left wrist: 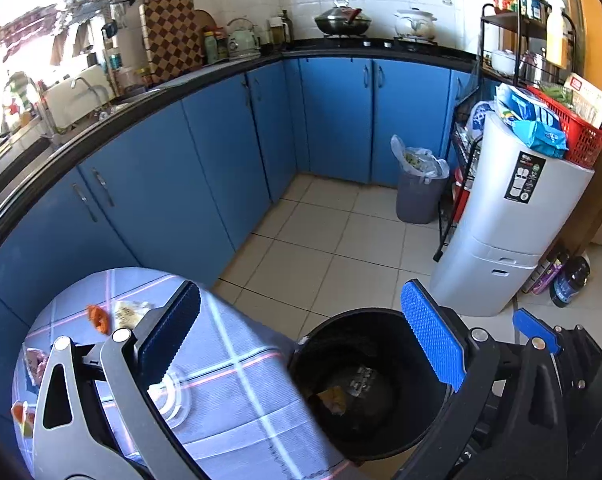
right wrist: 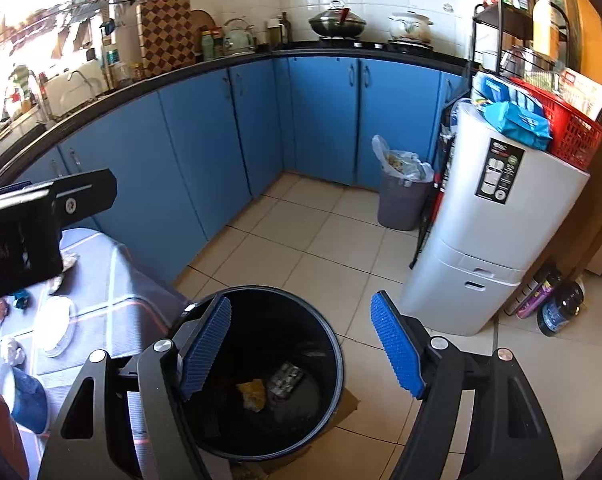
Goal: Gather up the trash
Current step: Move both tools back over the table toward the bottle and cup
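A black trash bin [left wrist: 365,314] stands on the floor beside a table with a blue checked cloth [left wrist: 237,360]. In the bin lie a yellow scrap [left wrist: 333,398] and a silvery wrapper [left wrist: 359,380]. My left gripper [left wrist: 301,340] is open and empty, spanning the table edge and the bin. My right gripper [right wrist: 301,348] is open and empty over the same bin [right wrist: 277,290], where the yellow scrap [right wrist: 252,394] and the wrapper [right wrist: 285,378] show. On the table lie an orange scrap [left wrist: 98,317], a crumpled wrapper [left wrist: 131,312] and a clear plastic lid [right wrist: 57,330].
Blue cabinets [left wrist: 221,152] line the left and far walls. A grey bin with a plastic bag [left wrist: 419,192] stands in the far corner. A tall white unit [left wrist: 513,220] carries a red basket [left wrist: 581,140]. Bottles [left wrist: 571,284] stand on the floor at right. Cardboard [right wrist: 349,404] lies under the black bin.
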A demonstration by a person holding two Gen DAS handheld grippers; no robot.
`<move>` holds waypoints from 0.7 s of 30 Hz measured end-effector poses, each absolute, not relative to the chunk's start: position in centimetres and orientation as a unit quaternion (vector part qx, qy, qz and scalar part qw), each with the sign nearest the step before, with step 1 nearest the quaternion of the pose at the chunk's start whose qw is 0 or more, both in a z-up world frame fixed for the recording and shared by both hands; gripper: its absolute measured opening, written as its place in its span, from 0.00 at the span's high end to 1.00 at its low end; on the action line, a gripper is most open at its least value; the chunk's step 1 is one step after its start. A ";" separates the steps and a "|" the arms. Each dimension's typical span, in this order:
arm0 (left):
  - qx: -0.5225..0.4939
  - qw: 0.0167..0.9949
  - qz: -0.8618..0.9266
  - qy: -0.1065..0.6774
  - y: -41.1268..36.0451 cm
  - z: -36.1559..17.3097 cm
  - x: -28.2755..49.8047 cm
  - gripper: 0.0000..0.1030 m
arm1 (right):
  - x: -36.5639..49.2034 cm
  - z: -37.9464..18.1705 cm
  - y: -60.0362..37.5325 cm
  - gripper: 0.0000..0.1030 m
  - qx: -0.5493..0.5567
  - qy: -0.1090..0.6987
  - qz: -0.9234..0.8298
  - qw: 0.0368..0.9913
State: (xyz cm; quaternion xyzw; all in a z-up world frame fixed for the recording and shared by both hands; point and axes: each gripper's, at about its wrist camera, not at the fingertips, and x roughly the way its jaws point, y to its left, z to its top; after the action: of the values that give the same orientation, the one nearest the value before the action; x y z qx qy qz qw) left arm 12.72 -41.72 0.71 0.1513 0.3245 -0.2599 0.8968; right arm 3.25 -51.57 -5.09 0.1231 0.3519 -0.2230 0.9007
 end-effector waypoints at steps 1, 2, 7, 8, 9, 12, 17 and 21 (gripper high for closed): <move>0.150 0.900 -0.253 0.321 -40.7 0.9 12.5 0.04 | 3.3 -4.8 -51.0 0.31 0.122 0.351 -0.216 0.903; 0.148 0.902 -0.247 0.321 -40.0 1.1 12.4 0.04 | 3.4 -4.7 -50.7 0.31 0.121 0.351 -0.212 0.904; 0.136 0.910 -0.217 0.326 -35.0 1.2 11.8 0.03 | 3.8 -4.0 -47.7 0.31 0.109 0.355 -0.180 0.911; 0.133 0.911 -0.211 0.328 -34.1 1.2 11.6 0.03 | 3.9 -3.9 -46.6 0.31 0.104 0.357 -0.170 0.913; 0.132 0.912 -0.200 0.331 -32.7 1.0 11.5 0.03 | 3.9 -3.9 -46.0 0.31 0.102 0.359 -0.162 0.914; 0.124 0.914 -0.176 0.343 -29.0 0.5 11.2 0.03 | 4.4 -3.9 -43.1 0.31 0.091 0.368 -0.130 0.916; 0.110 0.916 -0.136 0.361 -23.1 -0.5 10.7 0.03 | 5.5 -4.5 -37.7 0.31 0.070 0.392 -0.072 0.915; 0.104 0.919 -0.099 0.366 -18.5 -1.2 10.5 0.03 | 6.2 -5.1 -32.8 0.31 0.047 0.408 -0.025 0.912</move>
State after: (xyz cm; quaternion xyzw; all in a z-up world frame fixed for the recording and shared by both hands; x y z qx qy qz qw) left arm 10.50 -18.51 -1.25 0.1039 0.3661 -0.0989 0.9194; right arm 6.22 -32.82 -5.07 0.0468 0.4078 -0.0250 0.9115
